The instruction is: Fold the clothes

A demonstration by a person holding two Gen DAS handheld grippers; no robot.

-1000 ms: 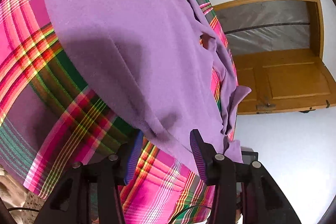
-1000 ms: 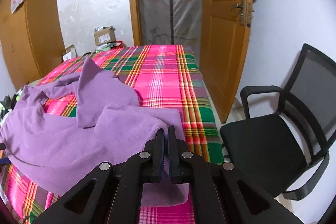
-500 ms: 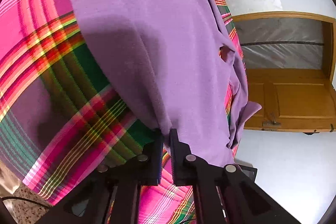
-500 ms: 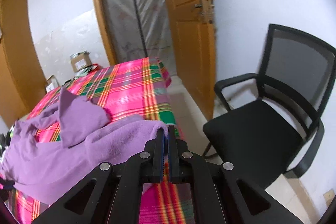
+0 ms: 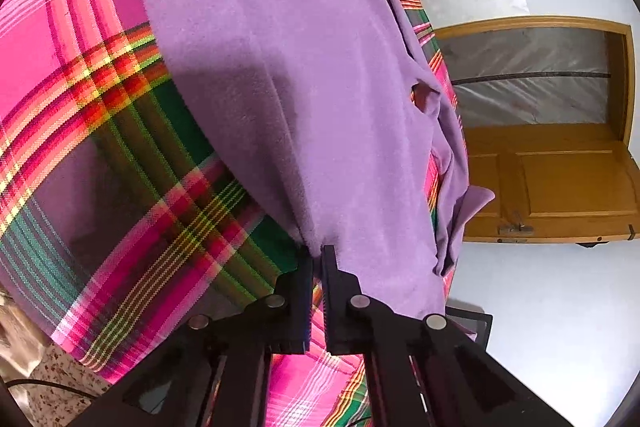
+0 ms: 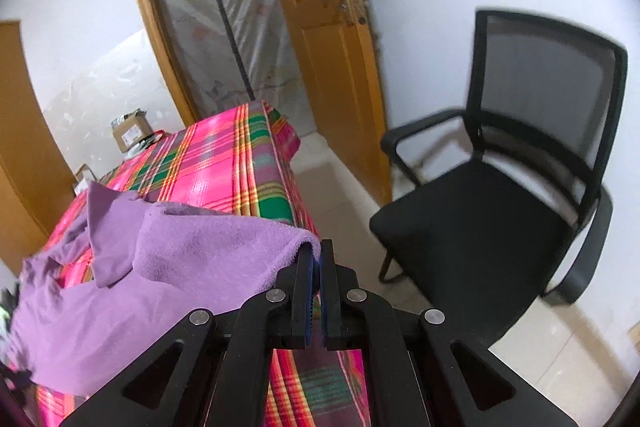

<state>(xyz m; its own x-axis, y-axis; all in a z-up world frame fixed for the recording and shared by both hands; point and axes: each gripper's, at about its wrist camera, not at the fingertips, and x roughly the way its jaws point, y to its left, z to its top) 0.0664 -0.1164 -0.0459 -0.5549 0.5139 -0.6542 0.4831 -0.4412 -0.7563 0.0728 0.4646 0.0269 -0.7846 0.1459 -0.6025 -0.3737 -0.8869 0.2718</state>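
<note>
Left wrist view: the left claw is clenched on the hem of the purple garment, which lies spread over the plaid bed and reaches toward its far edge. A wooden door stands beyond.

Right wrist view: the right claw is clenched on another edge of the garment, held at the bed's near right corner. A black chair stands beside the bed, near the door.

Black office chair and open wooden door beside the bed's corner.
</note>
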